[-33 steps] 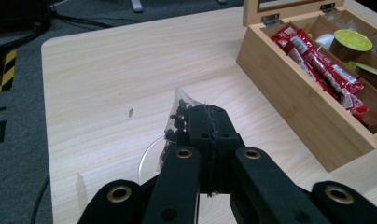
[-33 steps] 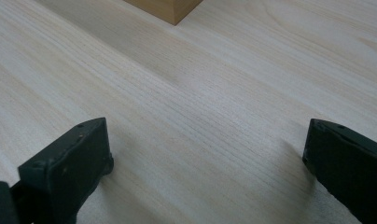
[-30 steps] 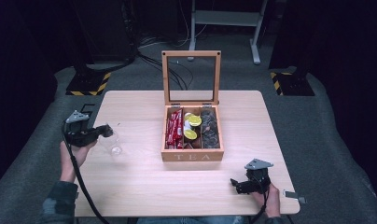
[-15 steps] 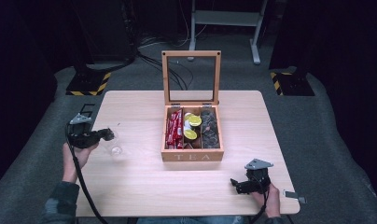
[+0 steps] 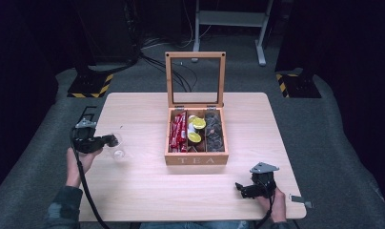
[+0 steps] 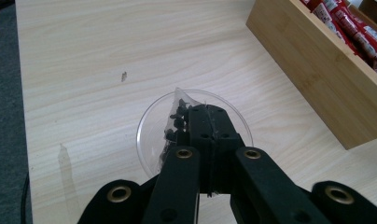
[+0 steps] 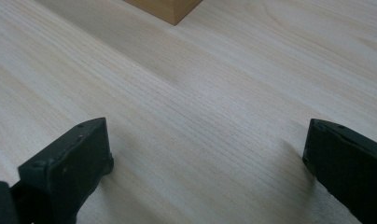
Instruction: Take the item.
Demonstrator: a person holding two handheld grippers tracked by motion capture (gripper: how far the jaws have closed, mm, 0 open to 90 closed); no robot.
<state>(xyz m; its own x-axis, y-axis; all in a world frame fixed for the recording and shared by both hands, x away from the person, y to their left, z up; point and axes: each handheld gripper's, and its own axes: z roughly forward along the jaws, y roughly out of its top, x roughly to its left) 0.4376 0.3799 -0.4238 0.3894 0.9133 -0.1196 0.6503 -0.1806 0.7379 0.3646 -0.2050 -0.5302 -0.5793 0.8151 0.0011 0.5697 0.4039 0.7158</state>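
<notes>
We are in the middle of moving a clear tea packet (image 6: pixel 177 122) from the wooden tea box (image 5: pixel 196 159) to a small glass dish (image 6: pixel 154 123) on the left part of the counter (image 5: pixel 147 191). Our left tongs (image 6: pixel 208 116) are pressed together on the packet's thin plastic, with dark loose leaves showing through the film just beside the tips. In the left gripper view the packet hangs directly over the dish, inside its rim as seen from above; we cannot tell whether its lower edge touches the glass. In the high view the left tongs (image 5: pixel 112 140) sit just beside the dish (image 5: pixel 119 153), well apart from the box.

The box stands open at the middle of the counter, its framed lid (image 5: pixel 195 78) upright, with 3 compartments: red sachets (image 5: pixel 178 131) at left, yellow-topped pods (image 5: pixel 196 130) in the middle, dark packets (image 5: pixel 214 131) at right.

Our right tongs (image 5: pixel 243 190) rest near the counter's front edge, jaws spread wide over bare wood with nothing between them.

We judge the placing step is nearly done. The next move calls for lowering the packet into the dish and spreading the left tongs, gently, since the light dish could slide or tip.
</notes>
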